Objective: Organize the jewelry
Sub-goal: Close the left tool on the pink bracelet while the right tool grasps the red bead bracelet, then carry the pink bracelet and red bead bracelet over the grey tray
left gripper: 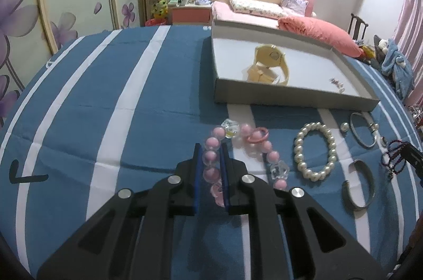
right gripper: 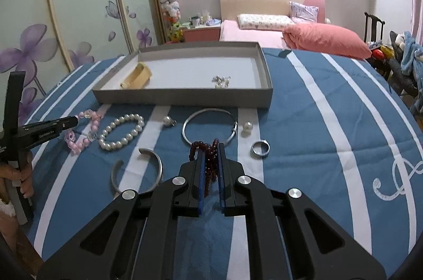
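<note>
My left gripper (left gripper: 210, 149) is shut on a pink bead bracelet (left gripper: 211, 157) whose far loop lies on the blue striped cloth; it also shows in the right wrist view (right gripper: 79, 145). My right gripper (right gripper: 210, 147) is shut on a dark red bead bracelet (right gripper: 210, 161). A grey tray (right gripper: 185, 97) behind holds a yellow watch (left gripper: 272, 60) and small silver earrings (right gripper: 221, 81). On the cloth lie a white pearl bracelet (right gripper: 121, 131), a thin silver bangle (right gripper: 208, 127), a silver cuff (right gripper: 137, 168), a silver ring (right gripper: 260, 147) and two pearl earrings (right gripper: 169, 121).
The table is covered by a blue cloth with white stripes (right gripper: 330, 121). A bed with pink bedding (right gripper: 317, 39) stands behind the table, and a wardrobe with flower print (right gripper: 66, 28) at the left. A chair with clothes (right gripper: 407, 63) is at the right.
</note>
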The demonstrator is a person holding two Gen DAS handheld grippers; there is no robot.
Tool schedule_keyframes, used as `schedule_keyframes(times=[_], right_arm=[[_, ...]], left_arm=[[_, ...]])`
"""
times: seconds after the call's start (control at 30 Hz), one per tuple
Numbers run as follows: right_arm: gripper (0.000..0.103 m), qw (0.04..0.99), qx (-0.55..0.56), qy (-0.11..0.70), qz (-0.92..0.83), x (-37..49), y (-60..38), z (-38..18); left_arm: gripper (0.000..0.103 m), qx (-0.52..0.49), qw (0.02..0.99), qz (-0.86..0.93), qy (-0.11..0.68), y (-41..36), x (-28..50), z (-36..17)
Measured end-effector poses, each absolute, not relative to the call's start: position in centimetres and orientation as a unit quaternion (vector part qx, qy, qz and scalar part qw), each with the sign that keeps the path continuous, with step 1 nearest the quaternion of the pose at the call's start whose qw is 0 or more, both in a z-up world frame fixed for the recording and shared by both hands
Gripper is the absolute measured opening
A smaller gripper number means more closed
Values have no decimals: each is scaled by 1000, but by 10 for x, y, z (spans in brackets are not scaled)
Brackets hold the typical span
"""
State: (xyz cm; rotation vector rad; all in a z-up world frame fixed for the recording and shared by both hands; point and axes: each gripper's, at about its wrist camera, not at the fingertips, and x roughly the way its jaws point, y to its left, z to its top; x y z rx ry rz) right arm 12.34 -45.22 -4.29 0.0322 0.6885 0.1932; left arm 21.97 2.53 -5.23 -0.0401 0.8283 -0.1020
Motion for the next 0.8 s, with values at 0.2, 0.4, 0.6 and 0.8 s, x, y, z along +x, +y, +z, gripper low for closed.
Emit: schedule_keyframes(times=[0.2, 0.4, 0.6, 0.8], right_arm=[[9, 944, 22, 313, 98, 125, -451, -28], [9, 955, 34, 277, 100, 125, -454, -6], [9, 965, 38, 236, 104, 128, -454, 16], [9, 971, 45, 210, 108, 136, -453, 27]], left_arm=[[14, -30, 929, -72, 363, 21, 210, -30], [14, -30, 943, -98, 318, 10, 201, -2], [14, -34, 953, -109, 281, 5, 196, 23], [14, -37, 960, -112, 254, 4, 197, 42]])
